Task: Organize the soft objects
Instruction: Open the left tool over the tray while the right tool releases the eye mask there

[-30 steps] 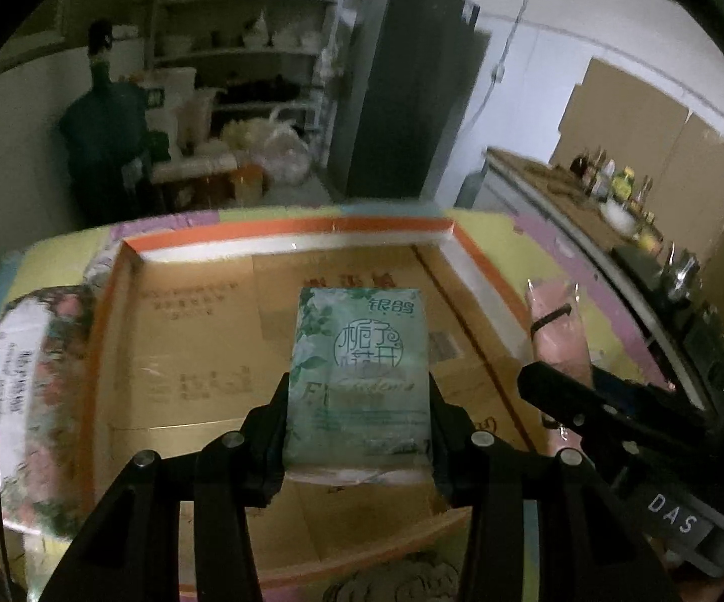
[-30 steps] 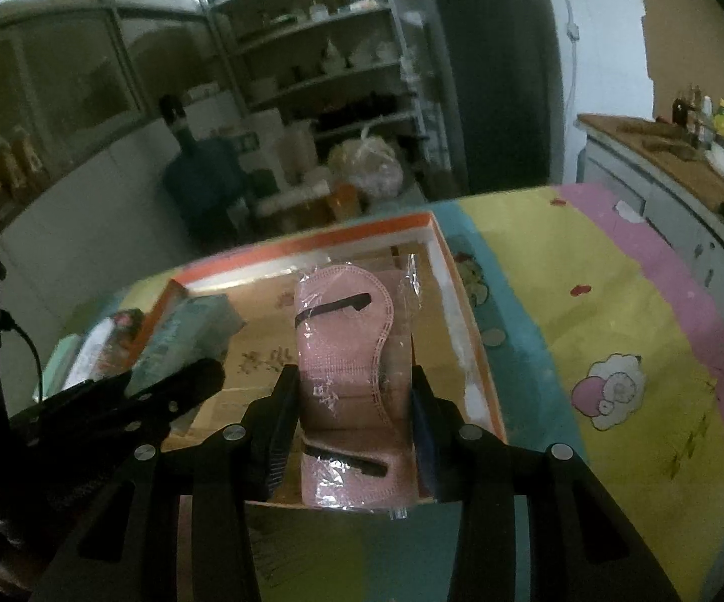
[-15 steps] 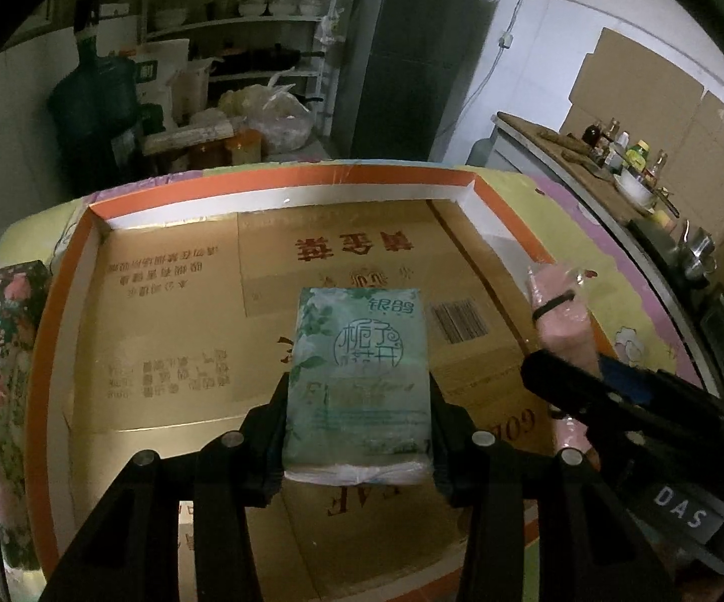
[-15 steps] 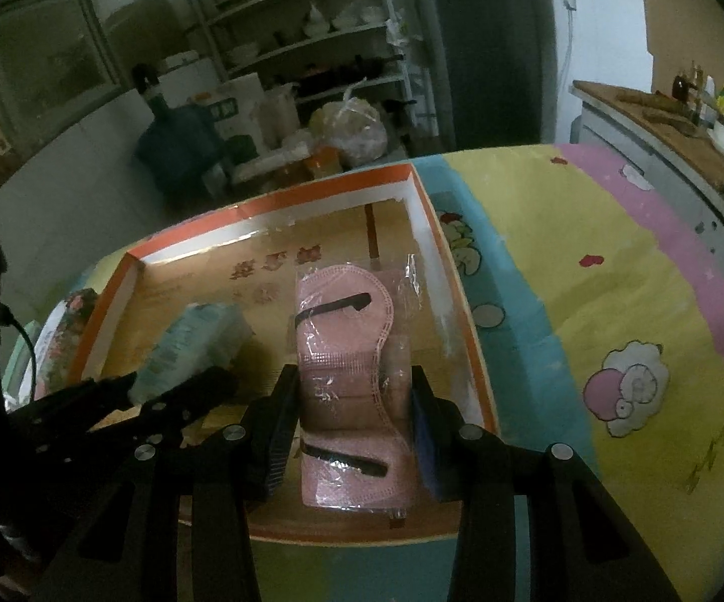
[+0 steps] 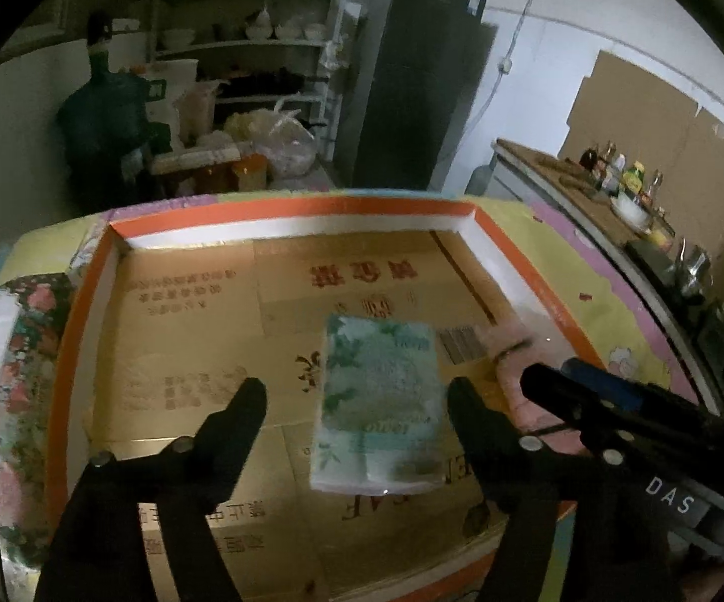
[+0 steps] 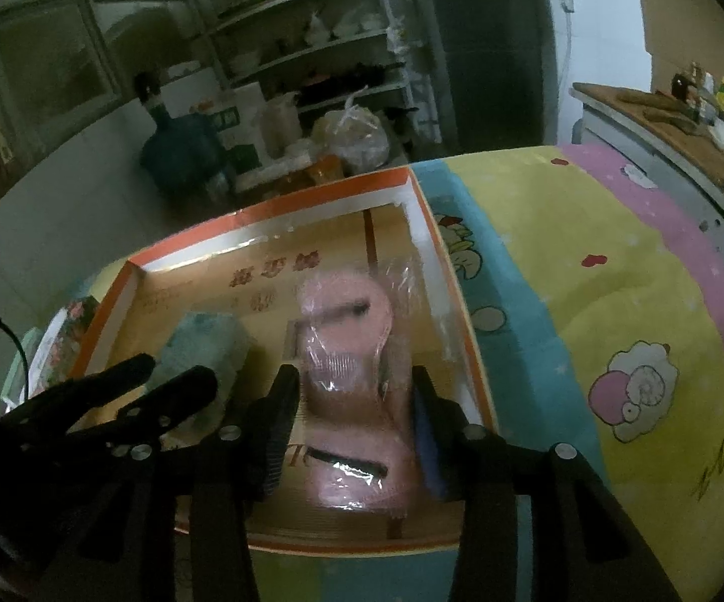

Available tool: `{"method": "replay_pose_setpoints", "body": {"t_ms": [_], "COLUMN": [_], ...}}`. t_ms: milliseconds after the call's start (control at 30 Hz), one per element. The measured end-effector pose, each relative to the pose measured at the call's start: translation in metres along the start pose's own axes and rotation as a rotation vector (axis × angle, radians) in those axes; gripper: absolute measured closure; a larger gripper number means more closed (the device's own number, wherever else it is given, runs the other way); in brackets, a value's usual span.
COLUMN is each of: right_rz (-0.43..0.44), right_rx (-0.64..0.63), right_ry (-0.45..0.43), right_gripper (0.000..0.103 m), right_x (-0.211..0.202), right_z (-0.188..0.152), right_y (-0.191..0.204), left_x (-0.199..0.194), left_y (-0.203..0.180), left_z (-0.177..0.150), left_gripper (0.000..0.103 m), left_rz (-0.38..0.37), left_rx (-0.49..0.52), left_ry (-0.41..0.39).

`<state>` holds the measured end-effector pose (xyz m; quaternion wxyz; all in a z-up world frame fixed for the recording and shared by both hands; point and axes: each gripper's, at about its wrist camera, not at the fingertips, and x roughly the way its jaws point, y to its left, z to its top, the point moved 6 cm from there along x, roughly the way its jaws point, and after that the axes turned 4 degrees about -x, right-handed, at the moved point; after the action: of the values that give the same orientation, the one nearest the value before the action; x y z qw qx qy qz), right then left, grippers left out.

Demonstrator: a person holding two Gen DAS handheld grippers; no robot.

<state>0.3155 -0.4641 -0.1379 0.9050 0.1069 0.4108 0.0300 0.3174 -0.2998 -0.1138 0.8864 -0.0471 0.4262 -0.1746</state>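
Note:
A green tissue pack (image 5: 379,401) lies flat on the floor of an orange-rimmed cardboard box (image 5: 287,208). My left gripper (image 5: 357,396) hangs over the pack with its jaws opening, and both pads stand off the pack. A pink mask pack in clear wrap (image 6: 352,376) sits in the box's right part (image 6: 272,210). My right gripper (image 6: 354,391) straddles the mask pack, its jaws opening and the pads just off its sides. Seen from the right wrist, the tissue pack (image 6: 206,346) lies beside the left gripper (image 6: 159,381).
A flowered pack (image 5: 6,351) lies outside the box on the left. The table wears a bright cartoon cloth (image 6: 638,376) that stretches to the right. Shelves, a water jug (image 6: 181,150) and a counter with bottles (image 5: 622,180) stand behind.
Both grippers have let go: the left jaws spread wide off the tissue pack, the right jaws parted from the mask pack. Both packs now rest in the box.

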Motion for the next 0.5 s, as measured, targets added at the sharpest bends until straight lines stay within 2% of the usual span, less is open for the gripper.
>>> {"method": "replay_pose_setpoints", "body": {"t_ms": [167, 500], "right_rz": [0.011, 0.009], "right_rx": [0.006, 0.005], "right_ry": [-0.016, -0.061], "right_gripper": [0.044, 0.044], "right_x": [-0.005, -0.02], "right_z": [0.001, 0.0], "right_y": [0.001, 0.011], "left_x": [-0.015, -0.071], "left_y": [0.0, -0.008], "left_z": [0.006, 0.015], "left_gripper": [0.019, 0.018], "left_rz": [-0.003, 0.0], "left_rx": [0.008, 0.076], "left_ry": [-0.052, -0.236]}}
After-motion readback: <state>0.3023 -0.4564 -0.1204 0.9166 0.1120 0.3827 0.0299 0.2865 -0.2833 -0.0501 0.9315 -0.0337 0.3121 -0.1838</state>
